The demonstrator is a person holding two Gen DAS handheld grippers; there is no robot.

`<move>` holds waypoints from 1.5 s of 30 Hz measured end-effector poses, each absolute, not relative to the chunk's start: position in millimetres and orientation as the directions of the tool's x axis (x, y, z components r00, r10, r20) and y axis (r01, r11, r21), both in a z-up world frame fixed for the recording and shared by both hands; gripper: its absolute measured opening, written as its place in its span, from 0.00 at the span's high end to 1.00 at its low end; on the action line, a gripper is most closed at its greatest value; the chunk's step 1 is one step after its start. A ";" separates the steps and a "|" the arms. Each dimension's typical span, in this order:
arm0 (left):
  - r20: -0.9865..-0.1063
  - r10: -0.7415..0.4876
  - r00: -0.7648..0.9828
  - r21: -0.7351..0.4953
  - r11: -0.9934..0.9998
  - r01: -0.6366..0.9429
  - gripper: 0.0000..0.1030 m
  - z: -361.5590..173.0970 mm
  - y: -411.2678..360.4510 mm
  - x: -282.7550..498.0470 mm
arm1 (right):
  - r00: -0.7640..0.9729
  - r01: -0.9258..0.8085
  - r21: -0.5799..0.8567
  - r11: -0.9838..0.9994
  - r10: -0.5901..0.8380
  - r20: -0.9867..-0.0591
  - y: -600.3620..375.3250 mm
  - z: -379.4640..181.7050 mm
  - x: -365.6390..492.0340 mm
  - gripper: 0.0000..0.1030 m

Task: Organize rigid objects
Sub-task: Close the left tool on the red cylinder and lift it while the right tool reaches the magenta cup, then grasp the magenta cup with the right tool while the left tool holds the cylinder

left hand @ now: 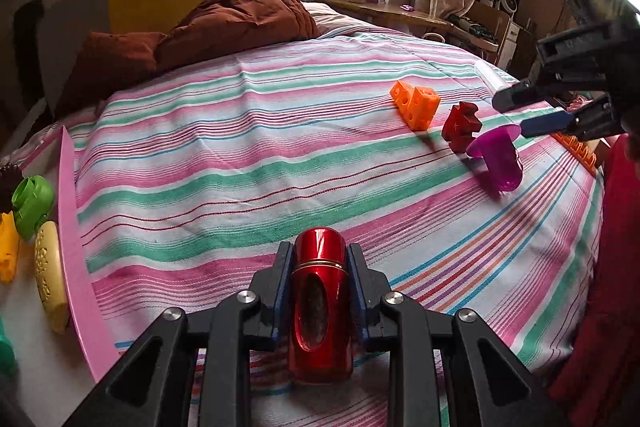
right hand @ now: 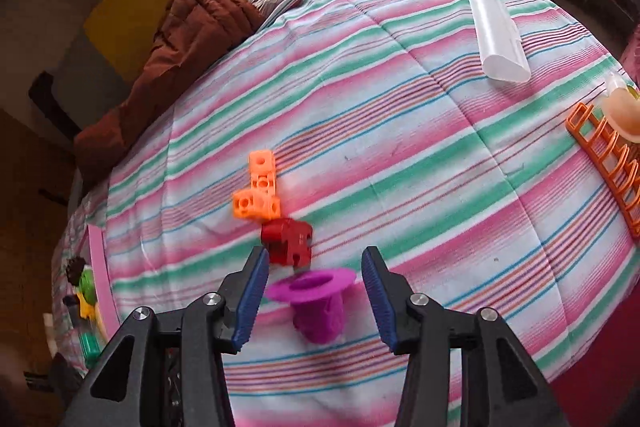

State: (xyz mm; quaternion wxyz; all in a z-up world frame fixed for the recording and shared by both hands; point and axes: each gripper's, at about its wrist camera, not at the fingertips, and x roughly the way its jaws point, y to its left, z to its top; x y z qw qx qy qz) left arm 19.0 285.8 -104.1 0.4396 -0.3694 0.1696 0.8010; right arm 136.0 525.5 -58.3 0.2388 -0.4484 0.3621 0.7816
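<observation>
Left wrist view: the left gripper [left hand: 320, 267] is held low over the striped bed [left hand: 240, 155], jaws clenched on a red metal cylinder [left hand: 320, 307]. A pink tray [left hand: 76, 247] lies at left.

Right wrist view: the right gripper [right hand: 314, 291] tilts down, jaws released, straddling a purple flanged cup [right hand: 316, 301] lying on the bed beside a red block [right hand: 287, 241].

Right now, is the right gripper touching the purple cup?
Apart. The right wrist view shows the right gripper open, with striped sheet visible between each finger and the purple cup.
</observation>
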 end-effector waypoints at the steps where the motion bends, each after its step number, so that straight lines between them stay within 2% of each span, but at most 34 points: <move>1: -0.739 0.582 -0.339 -0.058 -0.556 -0.829 0.74 -104.3 285.4 18.4 | -0.467 -0.696 0.343 -0.631 0.035 -0.884 521.4 -61.4 136.1 0.50; 13: -0.728 0.600 -0.333 -0.080 -0.557 -0.827 0.74 -103.8 280.5 19.3 | -0.304 -0.629 0.179 -0.756 0.027 -0.952 489.7 -95.0 96.8 0.48; 19: -0.724 0.605 -0.332 -0.088 -0.558 -0.825 0.74 -103.8 279.4 20.1 | -0.339 -0.600 0.224 -0.768 -0.010 -0.941 488.2 -95.1 100.0 0.48; 21: -0.724 0.604 -0.332 -0.087 -0.558 -0.825 0.74 -103.9 279.5 20.1 | -0.340 -0.599 0.212 -0.772 0.005 -0.941 488.6 -95.1 99.5 0.52; 22: -0.724 0.604 -0.333 -0.085 -0.558 -0.826 0.74 -103.7 279.6 20.3 | -0.336 -0.597 0.200 -0.777 0.016 -0.942 487.7 -95.0 99.1 0.60; 25: -0.722 0.605 -0.334 -0.086 -0.558 -0.826 0.74 -103.6 279.1 20.7 | -0.337 -0.542 0.174 -0.822 0.023 -0.941 473.9 -92.9 94.4 0.60; 31: -0.721 0.610 -0.330 -0.098 -0.560 -0.822 0.74 -102.1 276.5 20.4 | -0.444 -0.411 0.260 -0.874 -0.057 -0.894 451.2 -84.0 62.4 0.60; 45: -0.749 0.592 -0.297 -0.150 -0.588 -0.795 0.75 -84.0 259.5 25.1 | -0.466 -0.314 0.104 -0.944 0.058 -0.883 431.3 -103.1 23.5 0.63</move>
